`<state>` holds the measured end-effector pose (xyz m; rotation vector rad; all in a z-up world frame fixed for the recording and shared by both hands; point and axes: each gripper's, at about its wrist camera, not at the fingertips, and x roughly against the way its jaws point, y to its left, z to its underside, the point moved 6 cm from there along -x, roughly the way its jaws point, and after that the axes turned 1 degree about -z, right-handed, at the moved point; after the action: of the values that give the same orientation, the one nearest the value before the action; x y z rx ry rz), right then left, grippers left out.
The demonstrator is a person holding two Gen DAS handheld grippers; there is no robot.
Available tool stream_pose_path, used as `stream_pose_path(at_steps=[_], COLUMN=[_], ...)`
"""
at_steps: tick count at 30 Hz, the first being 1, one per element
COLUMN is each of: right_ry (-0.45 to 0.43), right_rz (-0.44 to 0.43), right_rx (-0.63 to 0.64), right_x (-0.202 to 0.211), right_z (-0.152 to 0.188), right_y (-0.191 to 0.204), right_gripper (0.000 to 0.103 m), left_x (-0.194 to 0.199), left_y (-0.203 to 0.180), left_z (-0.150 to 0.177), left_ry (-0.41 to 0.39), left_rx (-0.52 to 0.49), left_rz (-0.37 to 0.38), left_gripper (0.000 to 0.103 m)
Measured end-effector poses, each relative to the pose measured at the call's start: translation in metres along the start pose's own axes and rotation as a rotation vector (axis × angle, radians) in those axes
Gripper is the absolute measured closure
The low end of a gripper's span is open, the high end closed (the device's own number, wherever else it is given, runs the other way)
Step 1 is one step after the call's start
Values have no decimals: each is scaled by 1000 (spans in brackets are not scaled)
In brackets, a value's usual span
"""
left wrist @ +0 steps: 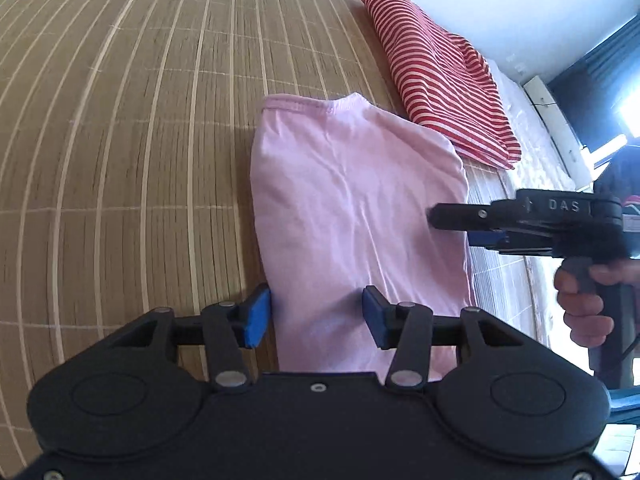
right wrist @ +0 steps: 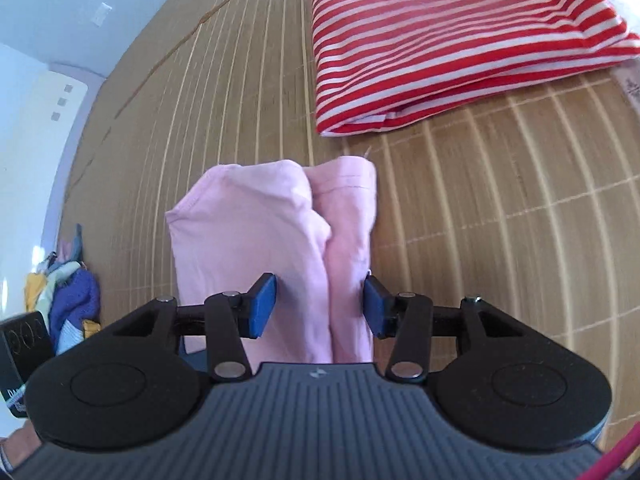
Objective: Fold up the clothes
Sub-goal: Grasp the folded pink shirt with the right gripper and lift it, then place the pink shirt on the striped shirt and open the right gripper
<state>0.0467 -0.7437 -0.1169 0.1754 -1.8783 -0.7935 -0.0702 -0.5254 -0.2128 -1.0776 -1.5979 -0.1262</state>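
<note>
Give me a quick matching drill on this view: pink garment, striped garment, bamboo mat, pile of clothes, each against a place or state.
Things:
1. pink garment
2. striped garment
3. bamboo mat
4. pile of clothes

Places or states:
A. heaped off the mat's edge, at the left of the right wrist view
B. folded, lying between both open tongs
C. underneath both folded garments
D. folded, farther out on the mat, beyond the pink one

Pairs: 1-B, 2-D, 3-C, 4-A
</note>
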Motion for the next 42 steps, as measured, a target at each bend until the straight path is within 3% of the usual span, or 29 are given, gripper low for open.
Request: stream_pose_path(at_steps=[1, 3, 6, 8, 10, 16, 22, 28, 34, 42], right_ry=[4, 21, 46, 48, 42, -15, -122, -210, -221, -151], right_rz=[-12, -37, -62, -70, -74, -94, -90, -29, 59, 155], right_rx=[-11, -51, -83, -77, -71, -3, 62, 113, 142, 141], right_x=[-2, -8, -16, -17, -11, 42, 122, 172, 146, 78], right_z=[0, 1, 6, 9, 9, -4, -61, -152, -224, -237], right_y=[0, -1, 1, 4, 9, 32, 42, 25, -17, -66], right_gripper=[51, 65, 79, 82, 84, 85, 85, 84, 84, 83], left_x=[0, 0, -1, 1, 4, 35, 55, 19, -45, -83], left_y=[1, 6, 14, 14, 11, -27, -82, -132, -153, -138], left_z=[0, -1, -2, -2, -3, -20, -73, -163, -222, -205], left_ry=[2, 4, 6, 10, 9, -46, -142, -195, -181, -133], left_rx=[11, 39, 81, 82, 67, -3, -59, -133, -211, -300], left_rz=[11, 17, 19, 21, 21, 73, 161, 212, 174, 85], left_gripper=[54, 60, 73, 84, 88, 89, 90, 89, 89, 87])
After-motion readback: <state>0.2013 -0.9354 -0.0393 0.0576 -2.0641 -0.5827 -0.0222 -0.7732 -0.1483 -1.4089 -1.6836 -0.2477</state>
